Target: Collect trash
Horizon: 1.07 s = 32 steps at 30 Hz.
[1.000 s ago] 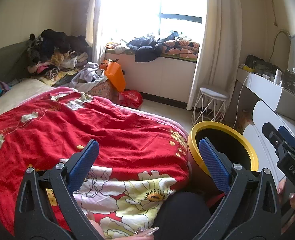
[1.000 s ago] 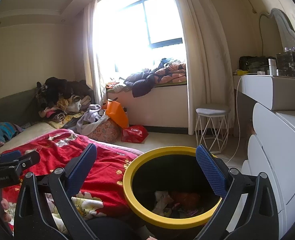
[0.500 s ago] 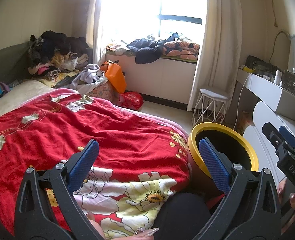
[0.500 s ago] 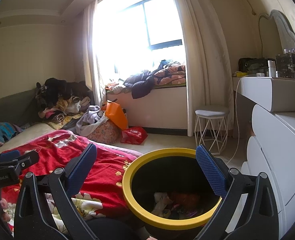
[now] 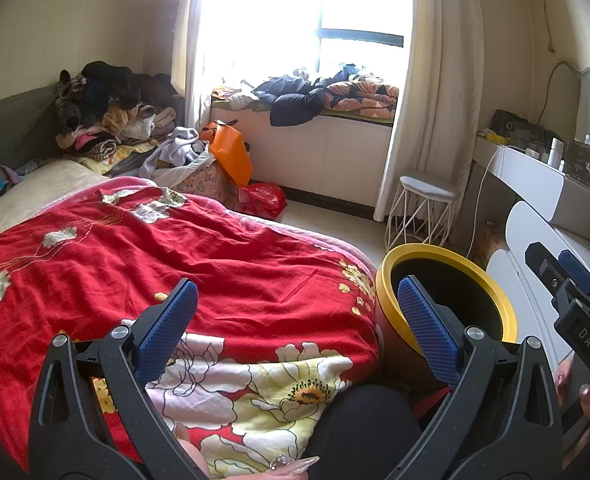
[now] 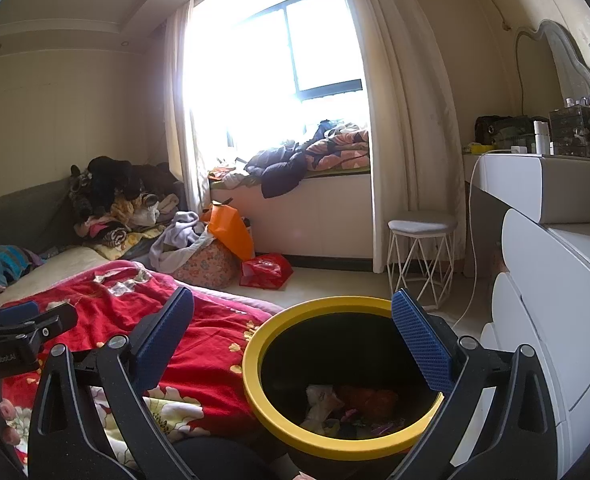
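Trash (image 6: 347, 404) lies in a crumpled heap at the bottom of a yellow-rimmed bin (image 6: 263, 396), which stands on the floor between a bed under a red floral quilt (image 5: 223, 280) and a white dresser (image 6: 555, 280). The right gripper (image 6: 293, 336) hangs just above the bin's mouth, its 2 blue-padded jaws spread wide and holding nothing, with the heap below and slightly ahead, between the fingers. The left gripper (image 5: 295, 320), equally wide open and empty, points over the quilt with the bin off to its right side, so the right hand is judged the nearer of the 2. No loose scrap shows on the quilt within either gripper's reach. A red plastic bag (image 5: 261, 200) and an orange bag (image 5: 231, 152) sit on the floor well apart from both tools, near the window seat; whether they count as trash cannot be told.
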Tool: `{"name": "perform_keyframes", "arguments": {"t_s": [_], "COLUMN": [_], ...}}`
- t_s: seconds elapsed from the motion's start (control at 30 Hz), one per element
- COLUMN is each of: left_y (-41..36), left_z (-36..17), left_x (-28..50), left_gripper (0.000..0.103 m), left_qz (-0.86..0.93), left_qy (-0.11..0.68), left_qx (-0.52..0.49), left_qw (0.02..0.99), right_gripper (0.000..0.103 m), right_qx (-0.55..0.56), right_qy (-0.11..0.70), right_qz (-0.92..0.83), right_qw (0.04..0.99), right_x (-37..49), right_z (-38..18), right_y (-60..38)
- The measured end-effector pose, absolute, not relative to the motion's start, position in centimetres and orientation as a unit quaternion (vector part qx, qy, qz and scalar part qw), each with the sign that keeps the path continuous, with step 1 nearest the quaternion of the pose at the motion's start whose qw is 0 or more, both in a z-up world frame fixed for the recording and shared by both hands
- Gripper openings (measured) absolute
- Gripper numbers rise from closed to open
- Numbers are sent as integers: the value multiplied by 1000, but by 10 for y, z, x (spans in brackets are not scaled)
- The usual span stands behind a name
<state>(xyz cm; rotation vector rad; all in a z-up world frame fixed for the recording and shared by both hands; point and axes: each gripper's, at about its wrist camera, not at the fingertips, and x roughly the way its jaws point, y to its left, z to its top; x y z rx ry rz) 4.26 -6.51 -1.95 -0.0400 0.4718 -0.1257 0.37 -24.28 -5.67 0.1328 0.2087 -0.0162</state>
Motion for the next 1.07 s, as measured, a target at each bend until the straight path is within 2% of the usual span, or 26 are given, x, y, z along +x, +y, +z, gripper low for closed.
{"name": "perform_keyframes", "arguments": {"t_s": [0.4, 0.63, 0.87, 1.07], "left_y": [-65, -45, 58, 221], "left_z": [-21, -24, -20, -54], "left_x": [43, 49, 25, -33], "left_gripper": [92, 92, 92, 92], "left_qz": [-65, -25, 93, 360], "left_qy": [243, 282, 308, 310], "left_qx": [-23, -50, -126, -171], "left_qw": [968, 958, 938, 863], "right_gripper": [97, 97, 97, 97], "right_qx": [62, 70, 43, -55], "right_qy": [99, 112, 166, 315], "right_qz": [-9, 32, 178, 376], "right_qw": [993, 991, 969, 870], "right_x": [5, 15, 64, 118], "right_z": [-53, -38, -21, -51], "right_y": [-245, -240, -157, 40]}}
